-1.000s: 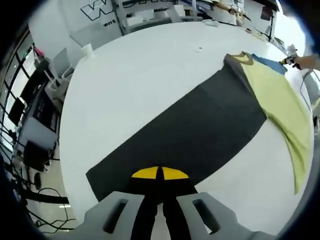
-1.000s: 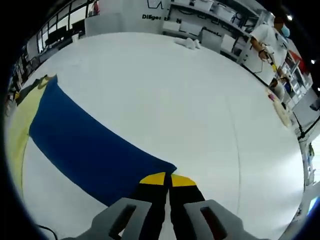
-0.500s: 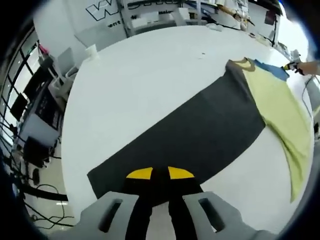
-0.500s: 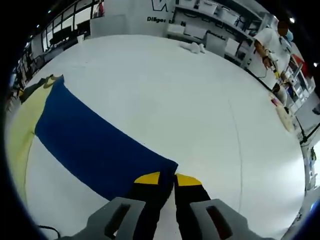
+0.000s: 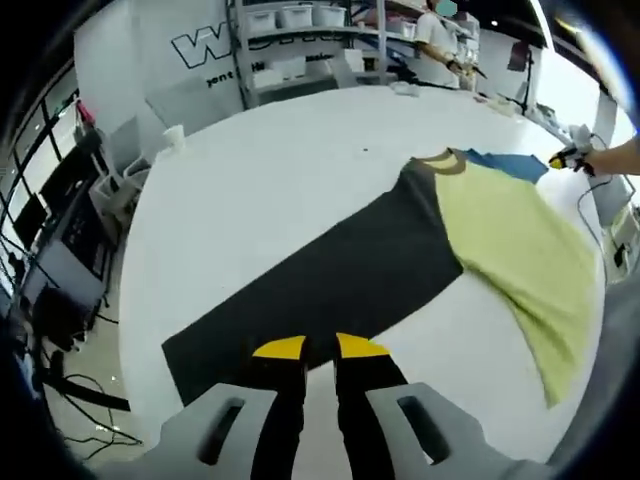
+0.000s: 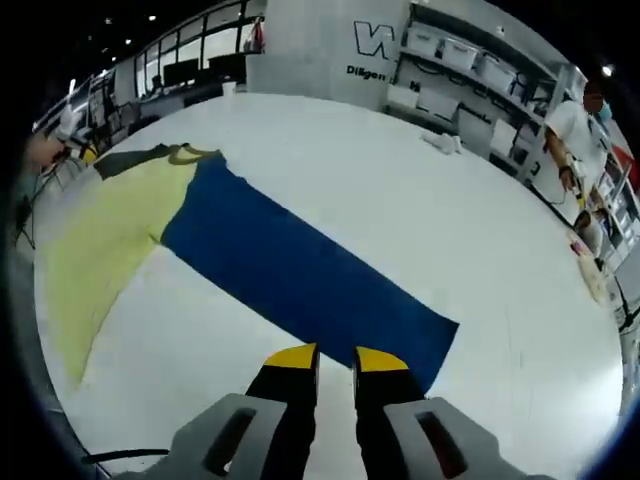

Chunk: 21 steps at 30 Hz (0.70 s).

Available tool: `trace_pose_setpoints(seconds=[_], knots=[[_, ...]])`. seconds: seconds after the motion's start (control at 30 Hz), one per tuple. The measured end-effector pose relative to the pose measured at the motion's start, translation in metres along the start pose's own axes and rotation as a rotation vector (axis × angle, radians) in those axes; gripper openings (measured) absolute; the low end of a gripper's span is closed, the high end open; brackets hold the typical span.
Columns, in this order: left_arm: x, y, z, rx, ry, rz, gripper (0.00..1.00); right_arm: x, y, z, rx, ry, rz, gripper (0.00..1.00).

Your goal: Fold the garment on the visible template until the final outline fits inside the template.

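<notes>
A garment lies spread flat on the white table (image 5: 280, 170), with a yellow body (image 5: 510, 240), a dark grey sleeve (image 5: 340, 270) and a blue sleeve (image 5: 505, 165). In the left gripper view my left gripper (image 5: 320, 348) is open, its yellow tips over the near edge of the grey sleeve and bare table showing between them. In the right gripper view the blue sleeve (image 6: 300, 270) runs from the yellow body (image 6: 110, 240) towards me. My right gripper (image 6: 336, 358) is open just short of that sleeve's edge and holds nothing.
Shelves with bins line the far wall (image 5: 300, 30). A white cup (image 5: 172, 137) stands near the table's edge, and a small white cloth (image 6: 440, 142) lies far out on the table. A person in white (image 6: 575, 130) stands beyond the table. A hand (image 5: 615, 155) shows at the right.
Both grippers went from shut on the sleeve ends to open and let them go. Both views have pulled back, so more of the garment shows.
</notes>
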<state>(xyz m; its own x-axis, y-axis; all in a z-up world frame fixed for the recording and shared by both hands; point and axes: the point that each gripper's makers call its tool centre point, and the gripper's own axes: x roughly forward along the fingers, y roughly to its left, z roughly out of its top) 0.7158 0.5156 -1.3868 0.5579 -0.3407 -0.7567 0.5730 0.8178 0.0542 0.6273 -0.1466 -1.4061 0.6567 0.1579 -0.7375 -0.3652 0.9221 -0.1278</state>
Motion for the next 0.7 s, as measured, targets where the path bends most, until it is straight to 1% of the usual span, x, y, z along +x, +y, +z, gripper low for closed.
trace_pose_setpoints(seconds=[0.03,0.07,0.1,0.2,0.23,0.27,0.3,0.33,0.37,0.4,0.47,0.5,0.57,0.6,0.63,0.67,0.7], knots=[[-0.002,-0.008,-0.001,0.004,-0.003,-0.015,0.09,-0.002,0.008,0.001,-0.013,-0.004,0.013,0.07],[-0.004,-0.016,-0.003,0.013,-0.006,-0.033,0.10,-0.004,0.024,0.003,-0.028,-0.020,0.046,0.07],[-0.007,-0.028,-0.006,0.030,-0.003,-0.054,0.10,-0.005,0.034,0.004,-0.038,-0.024,0.067,0.08],[-0.014,-0.058,-0.011,0.064,-0.006,-0.108,0.10,-0.014,0.075,0.009,-0.136,-0.041,0.151,0.08],[-0.017,-0.073,-0.014,0.088,-0.004,-0.141,0.10,-0.016,0.084,0.010,-0.153,-0.045,0.168,0.08],[-0.019,-0.080,-0.016,0.103,-0.004,-0.151,0.10,-0.018,0.093,0.012,-0.165,-0.057,0.189,0.08],[-0.022,-0.093,-0.019,0.123,-0.005,-0.177,0.10,-0.021,0.108,0.013,-0.181,-0.066,0.222,0.08],[-0.024,-0.102,-0.021,0.136,-0.005,-0.195,0.10,-0.023,0.115,0.012,-0.201,-0.064,0.234,0.08],[-0.027,-0.114,-0.023,0.157,-0.005,-0.219,0.10,-0.025,0.124,0.011,-0.226,-0.065,0.253,0.08],[-0.028,-0.117,-0.025,0.175,-0.008,-0.238,0.10,-0.029,0.138,0.011,-0.236,-0.074,0.288,0.07],[-0.031,-0.128,-0.030,0.199,-0.004,-0.261,0.10,-0.032,0.154,0.007,-0.275,-0.071,0.321,0.08],[-0.034,-0.139,-0.032,0.222,-0.011,-0.287,0.10,-0.035,0.166,0.003,-0.309,-0.065,0.345,0.08],[-0.038,-0.151,-0.038,0.238,-0.006,-0.307,0.10,-0.039,0.179,0.001,-0.303,-0.080,0.374,0.08],[-0.041,-0.161,-0.042,0.261,-0.007,-0.330,0.10,-0.042,0.189,-0.004,-0.342,-0.074,0.402,0.08],[-0.042,-0.166,-0.045,0.275,-0.006,-0.342,0.09,-0.043,0.195,-0.007,-0.357,-0.071,0.418,0.09],[-0.044,-0.174,-0.050,0.287,0.001,-0.360,0.10,-0.045,0.203,-0.011,-0.390,-0.072,0.450,0.09],[-0.045,-0.180,-0.053,0.301,0.002,-0.379,0.10,-0.048,0.210,-0.015,-0.404,-0.068,0.458,0.10]])
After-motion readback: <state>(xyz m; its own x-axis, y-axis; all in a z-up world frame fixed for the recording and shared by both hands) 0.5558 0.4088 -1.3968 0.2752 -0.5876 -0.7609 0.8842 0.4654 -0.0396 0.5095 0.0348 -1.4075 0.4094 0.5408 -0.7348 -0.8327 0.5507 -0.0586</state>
